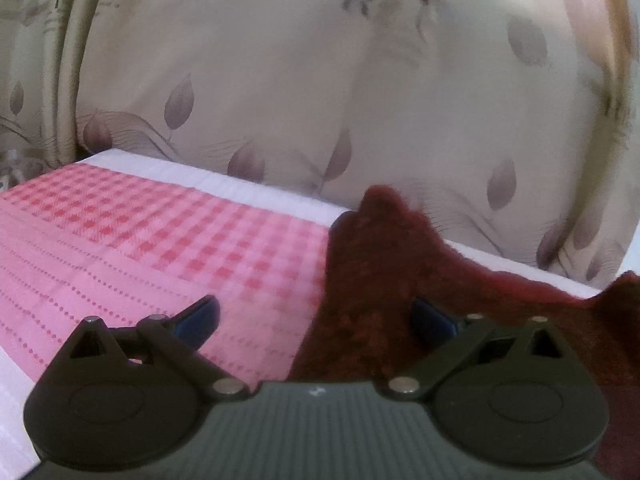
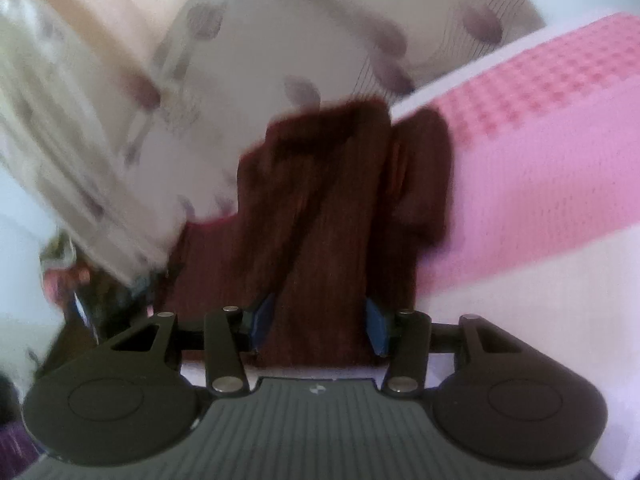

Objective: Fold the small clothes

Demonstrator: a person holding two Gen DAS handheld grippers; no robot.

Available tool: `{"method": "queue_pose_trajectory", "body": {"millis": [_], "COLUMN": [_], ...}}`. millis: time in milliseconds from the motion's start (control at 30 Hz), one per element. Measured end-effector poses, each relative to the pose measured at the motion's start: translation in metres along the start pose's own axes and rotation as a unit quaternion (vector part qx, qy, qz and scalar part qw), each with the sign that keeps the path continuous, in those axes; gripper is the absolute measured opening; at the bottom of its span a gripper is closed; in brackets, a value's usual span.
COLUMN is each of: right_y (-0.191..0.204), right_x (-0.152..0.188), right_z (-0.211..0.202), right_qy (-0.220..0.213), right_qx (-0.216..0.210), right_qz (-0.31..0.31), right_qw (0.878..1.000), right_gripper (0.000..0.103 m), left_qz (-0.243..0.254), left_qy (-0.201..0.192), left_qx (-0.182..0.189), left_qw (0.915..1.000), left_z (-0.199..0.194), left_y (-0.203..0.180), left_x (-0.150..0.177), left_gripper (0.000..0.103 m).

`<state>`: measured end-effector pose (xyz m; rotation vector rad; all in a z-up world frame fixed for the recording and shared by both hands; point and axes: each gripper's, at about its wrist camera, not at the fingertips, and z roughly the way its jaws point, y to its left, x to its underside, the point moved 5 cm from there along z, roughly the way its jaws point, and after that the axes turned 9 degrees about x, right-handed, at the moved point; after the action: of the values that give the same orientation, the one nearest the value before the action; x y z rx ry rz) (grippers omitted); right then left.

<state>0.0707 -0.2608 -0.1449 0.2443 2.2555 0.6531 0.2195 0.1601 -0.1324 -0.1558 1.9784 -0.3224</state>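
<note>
A dark red knitted garment (image 1: 380, 280) lies on a pink checked cloth (image 1: 160, 240), with one corner bunched up towards the far edge. My left gripper (image 1: 316, 316) stands wide open just above it. Its right finger (image 1: 432, 316) is over the knit and its left finger (image 1: 200, 314) is over the pink cloth, with nothing pinched. In the right wrist view a band of the same garment (image 2: 320, 220) runs straight out from my right gripper (image 2: 320, 324). Both blue pads (image 2: 378, 328) press on the sides of the band. The picture is blurred there.
The pink cloth (image 2: 540, 160) covers a white padded surface (image 1: 240, 184) whose far edge meets a cream curtain with a leaf print (image 1: 320, 80). Dark clutter (image 2: 80, 280) sits low beyond the surface's edge in the right wrist view.
</note>
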Motion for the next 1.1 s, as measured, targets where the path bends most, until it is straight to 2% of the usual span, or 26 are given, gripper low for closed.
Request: {"method": "queue_pose_trajectory", "body": {"millis": [33,100,200,333,433,467,533,600,667,733,833,967,1033,1100], "right_y": [0.001,-0.002,-0.003,-0.01,-0.03,-0.032,-0.029,-0.02,-0.006,0.014,0.048,0.08,0.082,0.071], "right_x": [0.003,0.001,-0.009,-0.011,0.002,0.004,0.001,-0.013,-0.031,-0.051,-0.074,-0.09,-0.101,-0.116], "right_z": [0.001,-0.004,-0.028,-0.048,-0.036,-0.032,-0.032,-0.038,-0.047,-0.049,-0.028,0.026,0.053,0.077], "right_qy": [0.0,-0.011,-0.041,-0.036,-0.002,-0.003,-0.005,-0.033,-0.073,-0.09,-0.084,-0.039,-0.027,-0.022], "right_qx": [0.012,0.011,0.031,0.049,0.062,0.061,0.029,0.051,0.05,0.036,0.023,-0.006,0.01,0.032], "right_qz": [-0.015,-0.004,-0.018,-0.039,-0.015,-0.01,0.0,-0.016,-0.043,-0.083,-0.163,-0.224,-0.23,-0.202], "right_qw": [1.0,1.0,0.998,0.997,0.998,0.998,1.0,0.998,0.995,0.992,0.983,0.974,0.973,0.979], "right_gripper": [0.024,0.013,0.009,0.008,0.007,0.007,0.008,0.022,0.022,0.022,0.022,0.022,0.022,0.019], "left_qz": [0.002,0.004,-0.012,-0.013,0.003,0.01,0.024,0.031,0.027,0.019,0.046,0.089,0.09,0.067], "left_qy": [0.0,-0.002,0.005,0.002,-0.004,-0.007,-0.013,-0.014,-0.017,-0.039,-0.053,-0.03,-0.02,-0.015], "left_qx": [-0.007,-0.011,-0.018,-0.019,-0.014,-0.011,-0.008,0.004,0.017,0.041,0.057,0.054,0.042,0.025], "left_qw": [1.0,0.9999,0.9998,0.9997,0.9999,0.9999,0.9996,0.9994,0.9993,0.9982,0.9959,0.9941,0.9949,0.9974], "left_z": [0.001,0.002,0.003,0.003,0.0,-0.001,-0.005,-0.009,-0.017,-0.029,-0.033,-0.013,-0.004,0.002], "left_y": [0.001,0.003,0.01,0.011,0.006,0.004,-0.001,-0.005,-0.011,-0.02,-0.038,-0.051,-0.047,-0.034], "left_x": [0.0,-0.001,-0.001,0.0,0.0,0.0,-0.002,-0.004,-0.007,-0.012,-0.016,-0.008,-0.005,-0.004], "left_gripper": [0.103,0.103,0.103,0.103,0.103,0.103,0.103,0.103,0.103,0.103,0.103,0.103,0.103,0.103]}}
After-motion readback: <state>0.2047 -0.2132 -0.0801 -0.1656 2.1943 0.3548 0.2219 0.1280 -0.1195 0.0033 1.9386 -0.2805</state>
